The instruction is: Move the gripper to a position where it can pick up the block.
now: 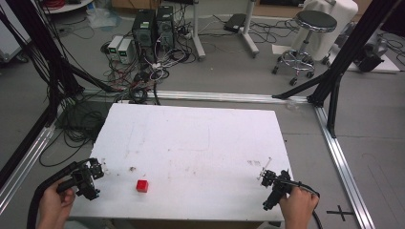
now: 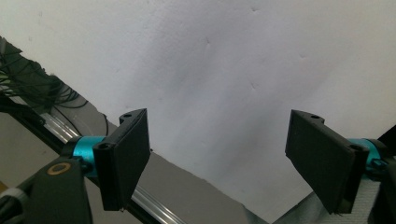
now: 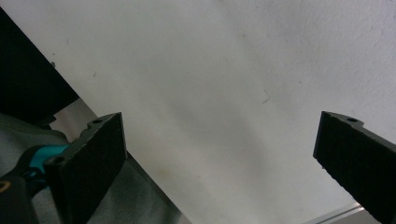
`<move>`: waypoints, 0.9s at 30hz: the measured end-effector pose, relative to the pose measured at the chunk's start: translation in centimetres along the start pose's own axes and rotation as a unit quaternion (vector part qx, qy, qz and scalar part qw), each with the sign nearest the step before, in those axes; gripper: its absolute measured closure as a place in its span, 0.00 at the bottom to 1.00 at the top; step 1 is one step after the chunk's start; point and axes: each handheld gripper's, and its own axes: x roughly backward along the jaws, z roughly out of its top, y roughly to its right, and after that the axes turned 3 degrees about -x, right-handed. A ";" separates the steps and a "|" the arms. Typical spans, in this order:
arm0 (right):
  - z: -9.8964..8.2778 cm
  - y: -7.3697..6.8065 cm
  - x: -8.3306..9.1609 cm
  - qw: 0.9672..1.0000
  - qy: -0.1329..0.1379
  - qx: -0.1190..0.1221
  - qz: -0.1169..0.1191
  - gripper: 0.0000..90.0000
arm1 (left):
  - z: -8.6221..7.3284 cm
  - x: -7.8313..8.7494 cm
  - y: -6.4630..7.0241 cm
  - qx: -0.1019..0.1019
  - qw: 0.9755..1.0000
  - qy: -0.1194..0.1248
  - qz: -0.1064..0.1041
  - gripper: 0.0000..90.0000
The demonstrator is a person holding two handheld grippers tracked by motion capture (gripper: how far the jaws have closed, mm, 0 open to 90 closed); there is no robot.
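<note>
A small red cube (image 1: 142, 185) sits on the white table (image 1: 191, 143) near its front edge, left of centre. My left gripper (image 1: 95, 177) is held at the table's front left corner, a short way left of the cube, with its jaws wide apart and nothing between them. In the left gripper view the gripper (image 2: 219, 158) looks over bare white board. My right gripper (image 1: 265, 175) hovers at the front right of the table, far from the cube. In the right gripper view the gripper (image 3: 219, 163) is open too, with only white board between its jaws.
Black frame posts (image 1: 344, 52) and aluminium rails (image 1: 341, 157) border the table. Cables and computer boxes (image 1: 153, 28) lie on the floor behind it, and a stool (image 1: 310, 38) stands at the back right. Faint brown marks (image 1: 131, 168) dot the board.
</note>
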 end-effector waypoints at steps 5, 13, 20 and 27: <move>0.1 0.0 0.1 1.000 0.001 0.003 0.001 0.02 | 0.0 0.2 -0.1 -0.011 1.000 0.004 0.000 0.25; 0.0 -0.1 0.0 1.000 0.002 0.000 0.004 0.02 | 0.2 0.4 -0.2 -0.028 1.000 0.011 -0.009 0.25; 0.0 -0.1 0.0 1.000 0.005 0.002 0.003 0.02 | 0.7 0.9 -0.5 -0.066 0.997 0.025 -0.025 0.25; 0.0 -0.1 0.2 1.000 0.007 0.003 0.002 0.02 | 2.3 1.6 -0.7 -0.114 0.992 0.035 -0.029 0.25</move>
